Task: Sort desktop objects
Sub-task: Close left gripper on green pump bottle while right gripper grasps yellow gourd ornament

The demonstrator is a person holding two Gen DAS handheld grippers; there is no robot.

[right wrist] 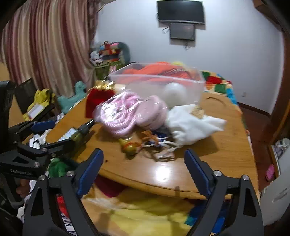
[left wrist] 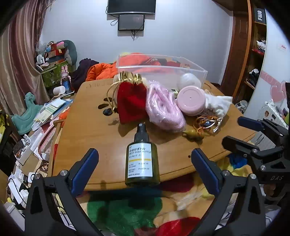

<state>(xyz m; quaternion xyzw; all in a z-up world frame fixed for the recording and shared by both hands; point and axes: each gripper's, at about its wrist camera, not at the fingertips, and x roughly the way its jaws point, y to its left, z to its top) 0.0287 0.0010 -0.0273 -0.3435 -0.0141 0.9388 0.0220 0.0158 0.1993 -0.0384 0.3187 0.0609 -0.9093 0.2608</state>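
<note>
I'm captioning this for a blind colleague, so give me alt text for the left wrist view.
A dark spray bottle with a white label lies on a wooden table, between the open jaws of the left gripper. Behind it sit a red pouch, a pink bundle, a pink lid and a clear plastic bin.

The pump bottle (left wrist: 142, 161) lying on the table carries a white label: Japanese characters in the top line, "PETIT PUMP BOTTLE" beneath it, partly blurred, and "MADE IN JAPAN" at the bottom edge. Intermediate small print is illegible. A black box (left wrist: 260, 16) on the upper shelf reads "FiiO" in white. The right gripper (left wrist: 253, 134) body shows embossed "DAS".
</note>
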